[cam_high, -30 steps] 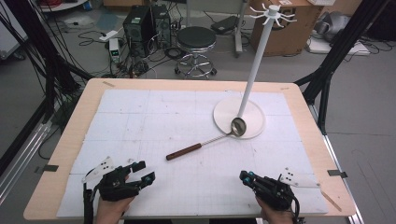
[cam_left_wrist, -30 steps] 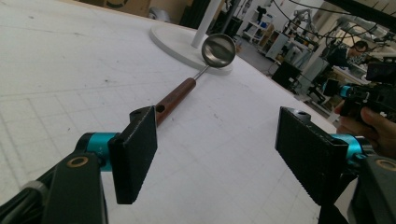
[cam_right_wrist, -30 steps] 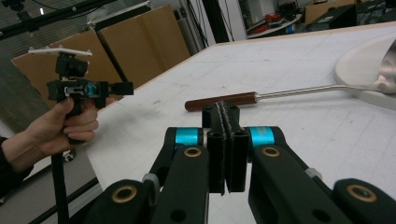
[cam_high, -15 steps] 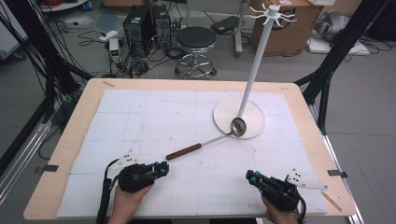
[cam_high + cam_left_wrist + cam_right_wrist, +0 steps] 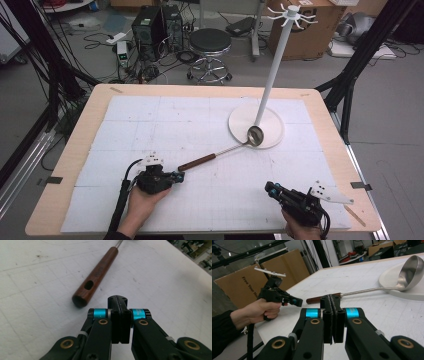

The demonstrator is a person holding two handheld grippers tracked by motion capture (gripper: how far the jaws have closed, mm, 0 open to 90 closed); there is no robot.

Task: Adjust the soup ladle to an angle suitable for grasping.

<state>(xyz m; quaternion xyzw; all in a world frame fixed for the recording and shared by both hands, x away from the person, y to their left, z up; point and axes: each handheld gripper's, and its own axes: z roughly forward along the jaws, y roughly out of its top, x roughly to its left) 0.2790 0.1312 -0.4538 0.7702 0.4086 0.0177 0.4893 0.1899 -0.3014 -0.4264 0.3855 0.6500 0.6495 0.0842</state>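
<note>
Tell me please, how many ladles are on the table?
1. The ladle lies across the middle of the table, its bowl resting on the round white base of the stand and its wooden handle pointing toward the left gripper.

A white gridded mat [image 5: 165, 125] covers the pale wooden table [image 5: 85, 120]. On it lies a ladle with a shiny silver metal bowl and a dark reddish-brown wooden handle [image 5: 197, 162]. The round base and tall pole of the hanging stand [image 5: 274, 70] are white. Both hand-held grippers, the left [image 5: 177, 176] and the right [image 5: 269, 189], are black with bright cyan bands and brass-coloured pivot pins. The cardboard box [image 5: 310, 30] behind the table is brown, and the round stool [image 5: 210, 42] has a black seat.
</note>
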